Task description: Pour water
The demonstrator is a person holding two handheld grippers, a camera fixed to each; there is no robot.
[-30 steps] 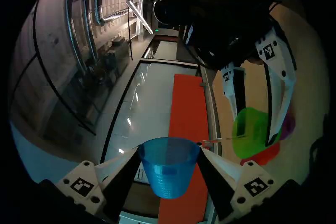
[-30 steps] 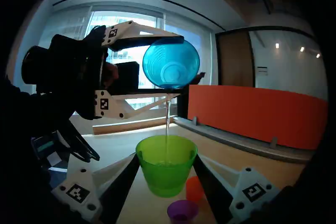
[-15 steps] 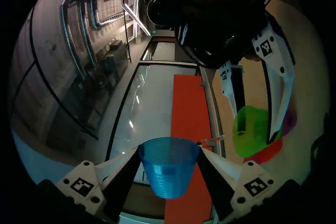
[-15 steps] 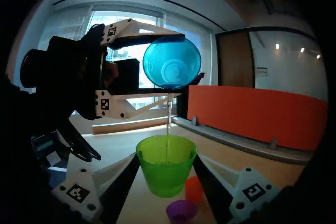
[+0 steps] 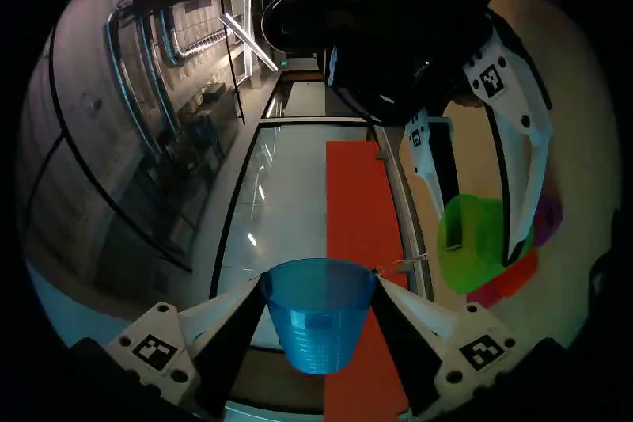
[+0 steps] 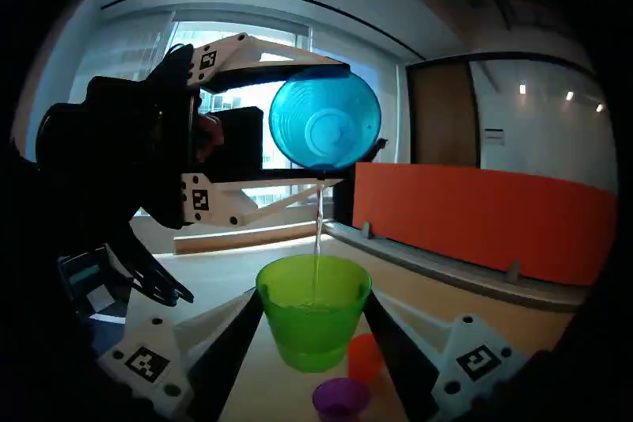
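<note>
In the right gripper view, the right hand-held gripper (image 6: 314, 295) is closed partway. Its two fingers press on either side of a green cup (image 6: 314, 327), which stands upright between them with a little liquid in it. Low in front of the fingers, on the pale bench (image 6: 443, 295), sit a purple cup (image 6: 342, 398) and an orange cup (image 6: 365, 355). The orange one is just beside the green cup's base, toward the right finger.

A thin stream of water (image 6: 317, 224) falls straight down into the green cup's mouth. It runs off the lower edge of a blue cup (image 6: 324, 117), which is tipped well over on its side directly above. The left hand-held gripper (image 6: 342, 125) holds that cup, reaching in level from the left finger's side, with one finger over the cup and one under it. Farther back, an orange panel (image 6: 490, 216) runs along the bench's far edge, and a bright window (image 6: 237, 34) lies behind the left hand-held gripper.

In the left gripper view, the left hand-held gripper (image 5: 318, 283) is likewise part closed, both fingers pressed against the blue cup (image 5: 318, 327) between their tips. Farther off, past its right finger, the right hand-held gripper (image 5: 483, 252) holds the green cup (image 5: 475, 244). The purple cup (image 5: 547, 216) and orange cup (image 5: 506, 283) are close beside it.
</note>
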